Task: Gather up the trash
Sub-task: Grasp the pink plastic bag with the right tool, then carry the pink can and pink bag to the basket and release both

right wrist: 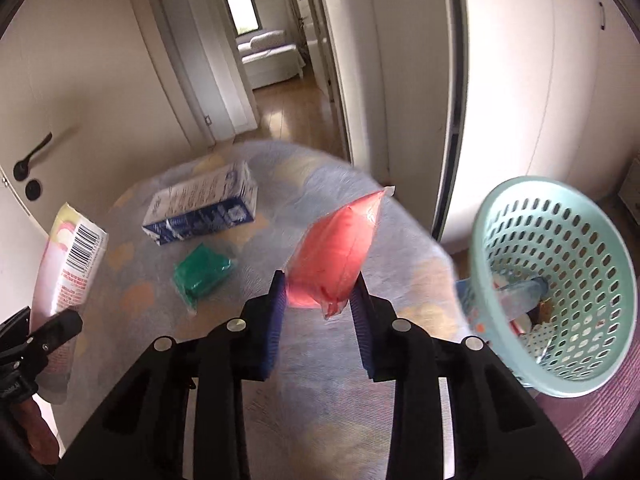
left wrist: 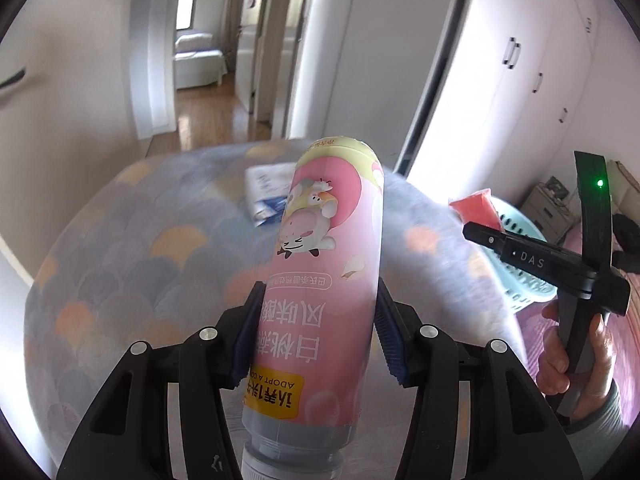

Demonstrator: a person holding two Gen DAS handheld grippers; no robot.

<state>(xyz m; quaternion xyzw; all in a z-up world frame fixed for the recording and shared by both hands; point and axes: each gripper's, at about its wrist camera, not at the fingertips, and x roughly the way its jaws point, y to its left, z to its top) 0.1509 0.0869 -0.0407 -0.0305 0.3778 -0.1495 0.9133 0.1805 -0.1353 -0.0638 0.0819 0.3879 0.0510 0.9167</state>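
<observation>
The left gripper (left wrist: 318, 332) points forward and downward at the bottom centre of its own view, its blue ribbed pads pressed on both sides of a tall pink bottle (left wrist: 324, 280). The bottle is a smooth cylinder with a glossy printed sleeve showing a cartoon animal, a yellow domed end at the far side and a white ribbed cap toward the camera.

The right gripper (right wrist: 320, 300) also tilts downward at the bottom centre of its view. Its jaws stand narrowly apart and clamp the lower end of a red pouch (right wrist: 336, 252), a soft, puffed plastic packet with a crimped seal at its upper tip, held above the bed. In the left view, a hand (left wrist: 580, 356) at the right edge wraps the dark handle of this gripper.

Beneath lies a quilt (right wrist: 320, 360) with a fuzzy scallop pattern in grey and orange. On it, left of centre, rests a crinkled green packet (right wrist: 202, 276), and above that a blue-and-white carton (right wrist: 202, 208) on its side. At the right, a pale teal plastic basket (right wrist: 560, 280) with slotted walls tips its mouth toward the camera, with some items inside.
</observation>
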